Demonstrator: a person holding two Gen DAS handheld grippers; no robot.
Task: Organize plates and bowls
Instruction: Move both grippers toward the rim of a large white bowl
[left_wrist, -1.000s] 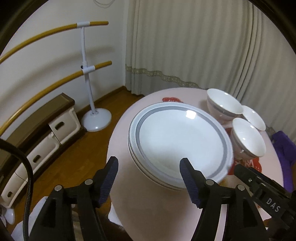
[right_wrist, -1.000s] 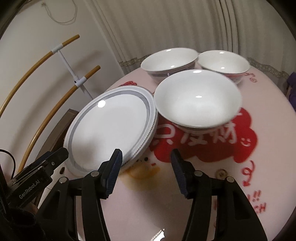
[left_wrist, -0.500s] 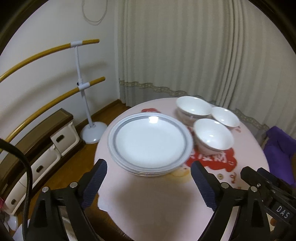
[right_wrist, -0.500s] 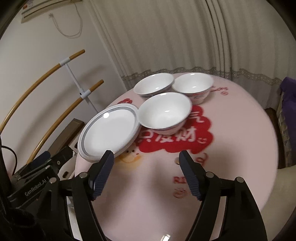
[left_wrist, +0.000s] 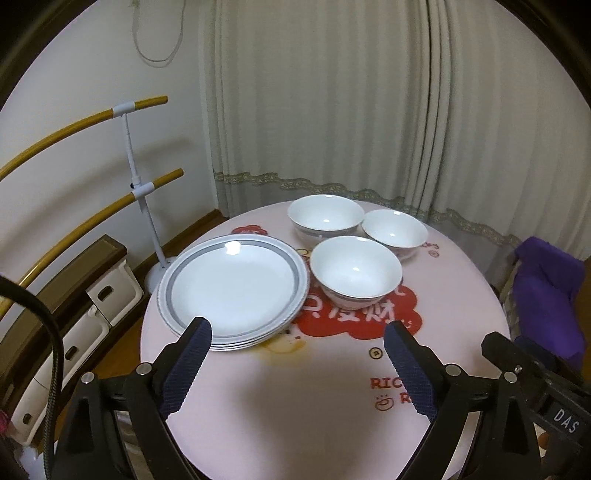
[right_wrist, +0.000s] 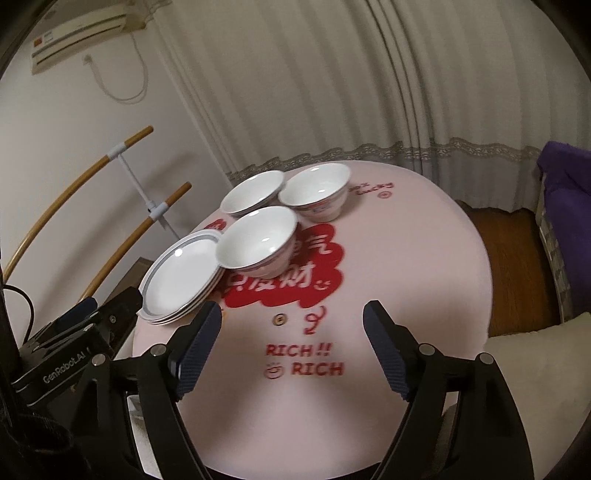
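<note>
On the round pink table (left_wrist: 258, 398), the stack of plates (left_wrist: 232, 291) sits at the left edge, slightly overhanging, and could tip off if nudged. Three bowls (left_wrist: 355, 271) crowd together just right of it, the nearest touching the plates' rim, so they may clink or chip. Both the left gripper (left_wrist: 295, 369) and right gripper (right_wrist: 291, 350) are empty, with jaws opening. The tablecloth reads "RICH!! RICH"; the tools read "DAS" and "GenRobot.AI".
</note>
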